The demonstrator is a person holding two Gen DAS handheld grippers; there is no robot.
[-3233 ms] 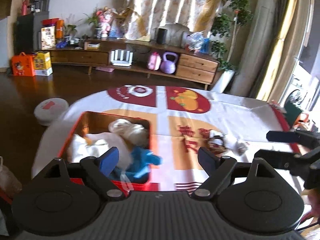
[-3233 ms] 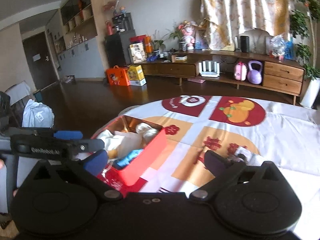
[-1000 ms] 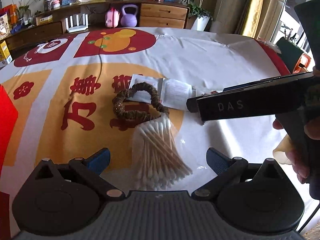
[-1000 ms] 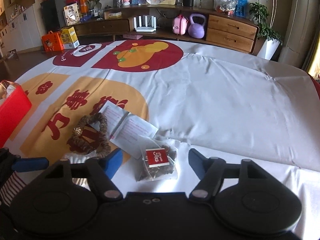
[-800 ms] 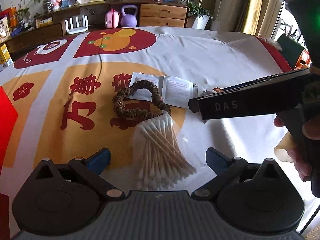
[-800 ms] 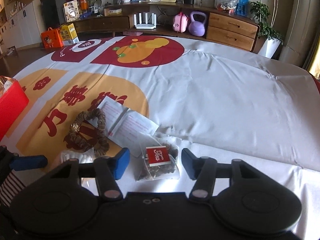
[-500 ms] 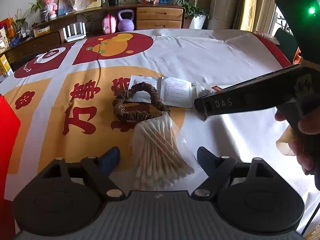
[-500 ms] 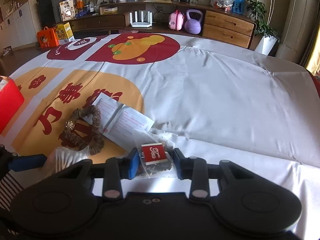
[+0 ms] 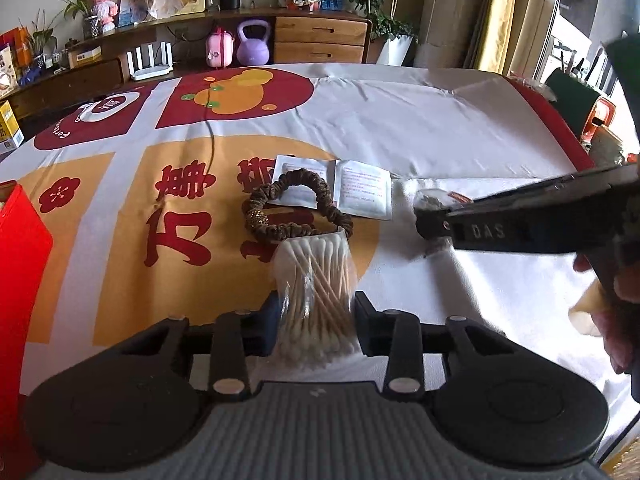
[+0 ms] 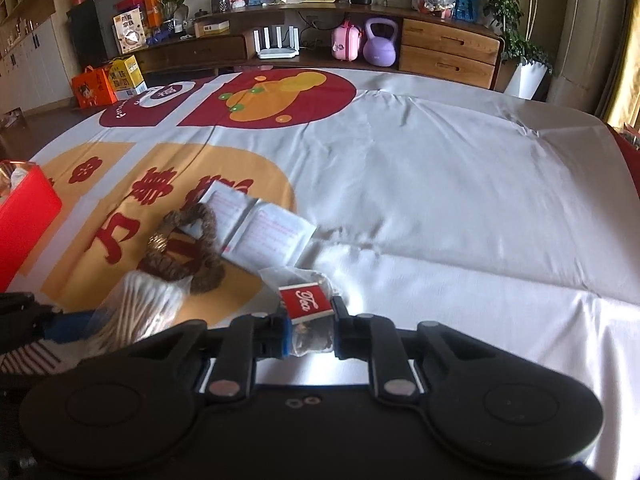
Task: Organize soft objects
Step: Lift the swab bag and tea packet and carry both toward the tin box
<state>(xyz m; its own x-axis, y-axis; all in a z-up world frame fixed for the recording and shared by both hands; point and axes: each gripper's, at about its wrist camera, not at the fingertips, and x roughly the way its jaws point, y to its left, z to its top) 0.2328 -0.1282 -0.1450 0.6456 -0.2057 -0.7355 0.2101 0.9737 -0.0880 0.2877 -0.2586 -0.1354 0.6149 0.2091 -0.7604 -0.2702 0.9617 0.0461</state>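
Observation:
My left gripper (image 9: 316, 314) is shut on a clear bag of cotton swabs (image 9: 316, 280), which also shows in the right wrist view (image 10: 136, 308). My right gripper (image 10: 310, 330) is shut on a clear tea bag packet with a red label (image 10: 306, 304); its fingers (image 9: 440, 228) hold the packet (image 9: 430, 202) in the left wrist view. A brown hair scrunchie (image 9: 298, 208) (image 10: 188, 248) lies on the tablecloth, partly on two white paper sachets (image 9: 360, 192) (image 10: 260, 228).
A red box (image 9: 20, 280) (image 10: 24, 216) stands at the left edge of the table. The printed white tablecloth (image 10: 440, 180) covers the table. A wooden sideboard (image 10: 440, 52) stands behind.
Both grippers have closed: the left on the cotton swab bag, the right on the tea packet. Earlier both were open above these items.

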